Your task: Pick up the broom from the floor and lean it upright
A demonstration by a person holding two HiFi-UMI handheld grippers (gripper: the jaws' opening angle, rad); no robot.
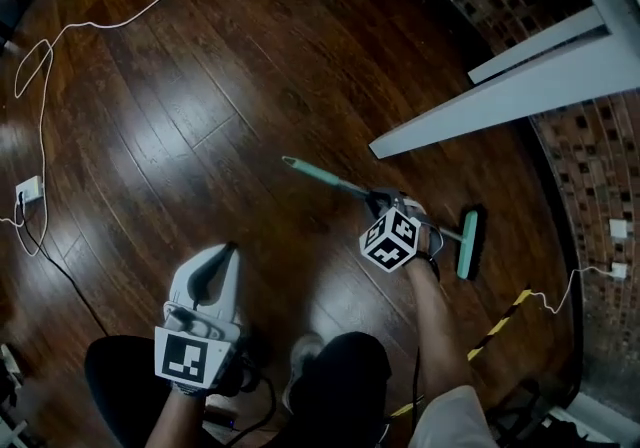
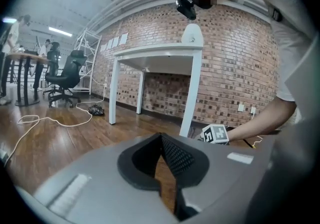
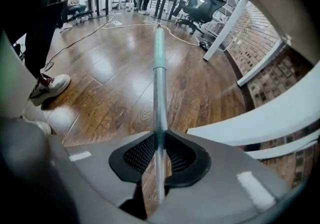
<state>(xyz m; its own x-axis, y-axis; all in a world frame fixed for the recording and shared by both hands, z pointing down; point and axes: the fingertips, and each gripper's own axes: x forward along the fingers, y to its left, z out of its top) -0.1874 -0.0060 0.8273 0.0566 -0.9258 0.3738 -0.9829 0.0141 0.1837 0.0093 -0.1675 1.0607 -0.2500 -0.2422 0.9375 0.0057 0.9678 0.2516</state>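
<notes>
The broom has a teal and silver handle (image 1: 325,177) and a teal head with dark bristles (image 1: 468,243); it hangs low over the dark wooden floor, the head at the right. My right gripper (image 1: 380,201) points steeply down and is shut on the handle's silver part, not far from the head. In the right gripper view the handle (image 3: 159,63) runs straight away from between the pads of the right gripper (image 3: 159,140). My left gripper (image 1: 232,248) is nearer me at the left, away from the broom. In the left gripper view this left gripper (image 2: 161,140) is shut with nothing in it.
A white table frame (image 1: 520,86) slants in from the right, just past the broom, along a brick wall (image 1: 600,166). A white cable (image 1: 60,36) and a power strip (image 1: 28,191) lie on the floor at the left. A yellow-black cord (image 1: 500,321) runs beside my right arm.
</notes>
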